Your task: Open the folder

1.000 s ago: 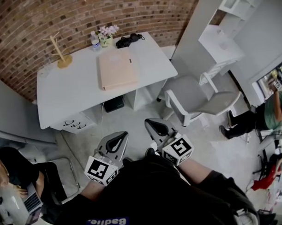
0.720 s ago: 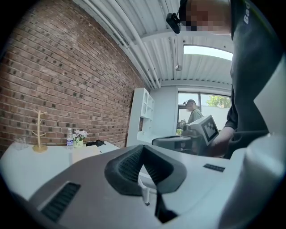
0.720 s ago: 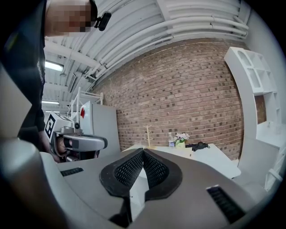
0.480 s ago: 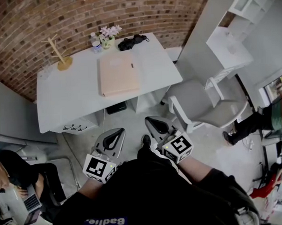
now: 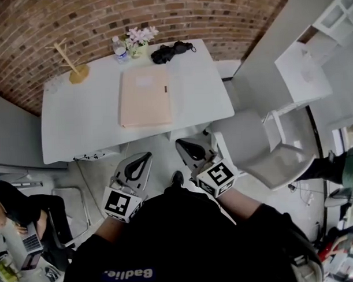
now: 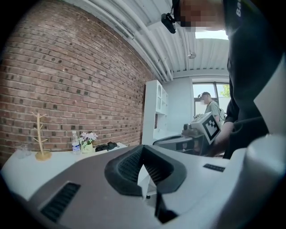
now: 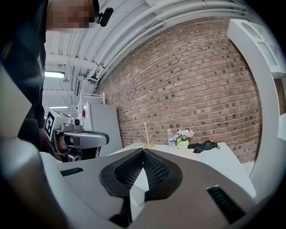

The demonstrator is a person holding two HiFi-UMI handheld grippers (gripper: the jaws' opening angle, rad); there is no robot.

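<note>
Left gripper (image 5: 145, 157) and right gripper (image 5: 182, 146), jaws together and empty, should open before reaching the closed folder (image 5: 145, 98)

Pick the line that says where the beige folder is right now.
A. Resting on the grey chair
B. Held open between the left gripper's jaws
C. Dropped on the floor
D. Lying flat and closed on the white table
D: the beige rectangular folder lies flat and closed on the white table, while the left gripper and right gripper hang short of the table edge, jaws together and empty.
</note>
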